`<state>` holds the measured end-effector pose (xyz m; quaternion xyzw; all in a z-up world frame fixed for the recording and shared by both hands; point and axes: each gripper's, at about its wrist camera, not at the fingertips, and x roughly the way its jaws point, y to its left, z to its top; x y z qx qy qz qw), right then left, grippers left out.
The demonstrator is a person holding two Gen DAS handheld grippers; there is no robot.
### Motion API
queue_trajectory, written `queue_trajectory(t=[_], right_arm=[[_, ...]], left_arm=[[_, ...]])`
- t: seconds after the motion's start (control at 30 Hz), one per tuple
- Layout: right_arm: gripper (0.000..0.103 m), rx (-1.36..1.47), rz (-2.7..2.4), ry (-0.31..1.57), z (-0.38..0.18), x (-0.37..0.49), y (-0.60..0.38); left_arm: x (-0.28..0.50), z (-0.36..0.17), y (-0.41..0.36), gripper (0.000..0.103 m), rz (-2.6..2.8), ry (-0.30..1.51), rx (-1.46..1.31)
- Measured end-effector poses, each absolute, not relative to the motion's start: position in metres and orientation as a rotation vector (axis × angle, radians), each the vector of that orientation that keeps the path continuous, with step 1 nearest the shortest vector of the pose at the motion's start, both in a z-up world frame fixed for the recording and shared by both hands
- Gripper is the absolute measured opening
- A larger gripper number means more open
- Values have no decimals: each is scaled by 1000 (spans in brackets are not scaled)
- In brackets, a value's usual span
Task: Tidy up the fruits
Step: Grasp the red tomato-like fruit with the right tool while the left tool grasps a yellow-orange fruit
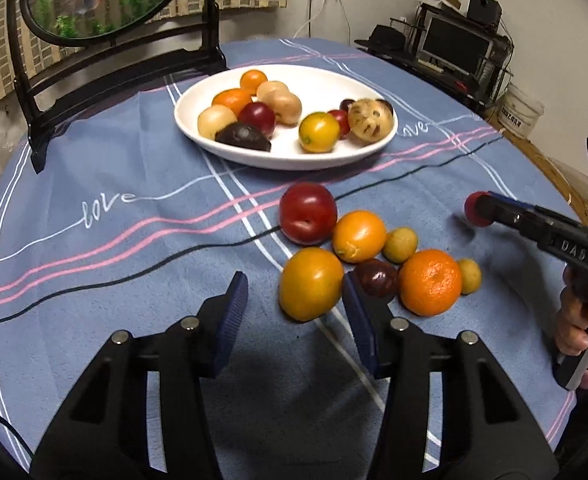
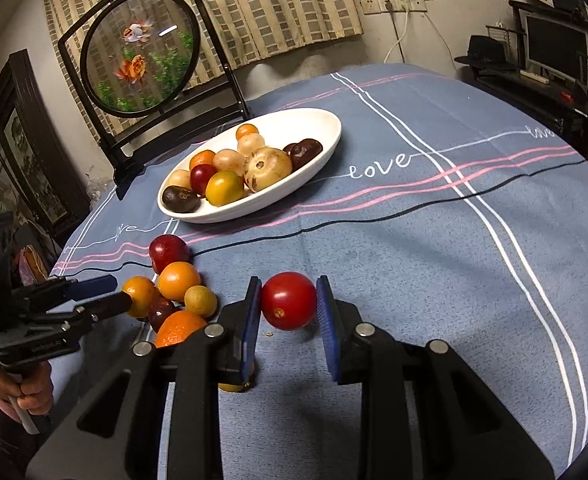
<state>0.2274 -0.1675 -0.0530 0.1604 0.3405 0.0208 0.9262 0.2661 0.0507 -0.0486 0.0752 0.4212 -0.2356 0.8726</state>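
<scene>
Right now the right gripper (image 2: 288,307) has a small red fruit (image 2: 288,301) sitting between its blue pads: the left pad touches it, while the right pad looks a sliver off, so whether it is truly pinched I cannot tell. The fruit appears just clear of the blue tablecloth (image 2: 413,248), apart from the loose pile. The white oval dish (image 2: 250,205), already well filled, lies ahead and to the left of that gripper, its long axis running diagonally away, so I'd guess the carry goes forward-left, dropping into the bare far end.

The left gripper (image 1: 295,304) is spread wide with nothing in it, one finger touching or just beside a yellow-orange fruit (image 1: 311,283) at the near edge of the pile, which lies slightly right of its centre line.
</scene>
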Motion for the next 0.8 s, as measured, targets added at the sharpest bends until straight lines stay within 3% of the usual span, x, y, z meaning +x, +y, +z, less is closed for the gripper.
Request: queue_trajectory(t=[0.23, 0.47, 0.8], right_arm=[[28, 367, -5, 737, -60, 230, -177], [28, 369, -21, 747, -62, 230, -179], [28, 363, -27, 762, -63, 232, -179]], left_arm=[[264, -60, 38, 49, -483, 886, 202], [267, -68, 36, 38, -473, 909, 207], [267, -66, 38, 37, -468, 908, 194]])
